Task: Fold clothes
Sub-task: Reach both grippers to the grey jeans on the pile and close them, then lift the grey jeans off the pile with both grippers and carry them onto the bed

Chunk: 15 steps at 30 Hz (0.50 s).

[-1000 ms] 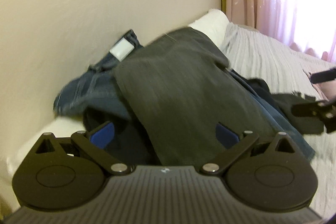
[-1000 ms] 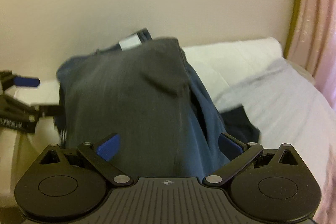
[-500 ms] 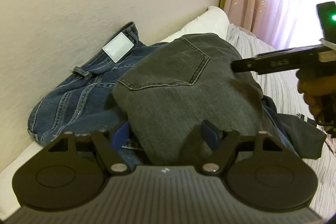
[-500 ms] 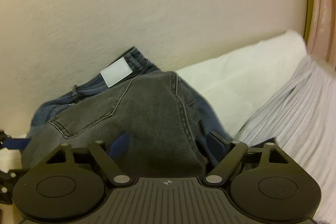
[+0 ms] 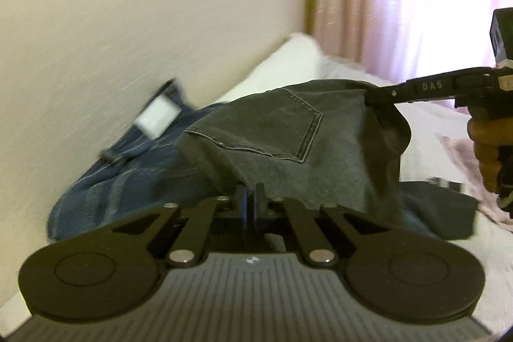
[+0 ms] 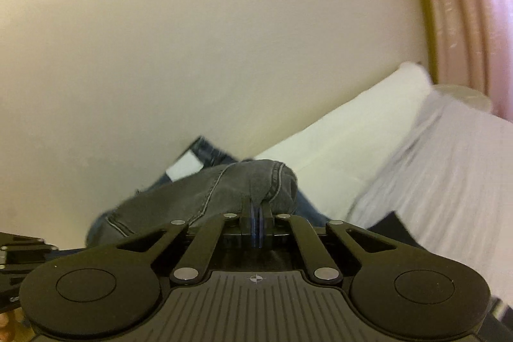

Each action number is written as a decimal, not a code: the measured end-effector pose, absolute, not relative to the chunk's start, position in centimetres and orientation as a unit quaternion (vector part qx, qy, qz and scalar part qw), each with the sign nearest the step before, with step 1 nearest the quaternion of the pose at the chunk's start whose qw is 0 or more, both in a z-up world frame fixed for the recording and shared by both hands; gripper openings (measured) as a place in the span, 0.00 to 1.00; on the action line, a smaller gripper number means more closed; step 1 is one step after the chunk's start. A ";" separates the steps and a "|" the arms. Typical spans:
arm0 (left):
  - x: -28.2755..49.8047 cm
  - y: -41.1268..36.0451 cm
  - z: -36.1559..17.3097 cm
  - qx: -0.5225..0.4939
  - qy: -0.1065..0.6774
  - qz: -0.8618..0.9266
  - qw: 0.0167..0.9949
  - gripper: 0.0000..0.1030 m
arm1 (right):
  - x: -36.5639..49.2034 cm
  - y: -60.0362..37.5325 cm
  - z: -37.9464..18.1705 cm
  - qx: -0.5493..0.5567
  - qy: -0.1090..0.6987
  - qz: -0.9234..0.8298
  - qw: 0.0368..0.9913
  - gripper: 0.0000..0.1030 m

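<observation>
grey jeans [image 5: 272,130] pinched in both clamped, down-tilted tongs, left [image 5: 251,197] and right [image 6: 256,207].

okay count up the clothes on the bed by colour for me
Grey jeans: 1
Blue jeans: 1
Dark navy garment: 1
Total: 3
</observation>
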<state>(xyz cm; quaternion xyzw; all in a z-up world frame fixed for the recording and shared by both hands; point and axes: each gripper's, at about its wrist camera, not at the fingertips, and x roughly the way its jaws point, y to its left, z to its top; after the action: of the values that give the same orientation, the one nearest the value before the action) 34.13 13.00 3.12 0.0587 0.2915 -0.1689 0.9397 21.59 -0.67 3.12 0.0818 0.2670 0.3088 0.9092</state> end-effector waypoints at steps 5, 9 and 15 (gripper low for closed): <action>28.1 6.1 5.2 0.093 0.272 -0.248 0.925 0.00 | 14.3 -11.5 2.3 0.164 0.267 0.242 0.918 0.00; 21.2 -1.7 5.5 0.137 0.257 -0.324 0.900 0.00 | 6.2 -21.5 1.1 0.210 0.269 0.163 0.926 0.00; 7.0 -14.8 2.6 0.180 0.268 -0.472 0.820 0.00 | -10.8 -38.4 -1.7 0.255 0.278 -0.005 0.926 0.00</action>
<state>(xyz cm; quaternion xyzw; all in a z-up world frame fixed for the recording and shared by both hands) 6.99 -14.80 2.63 0.1804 0.2679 -0.4721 0.8203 -10.80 -38.44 -1.70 0.2547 0.2782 -0.0050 0.9261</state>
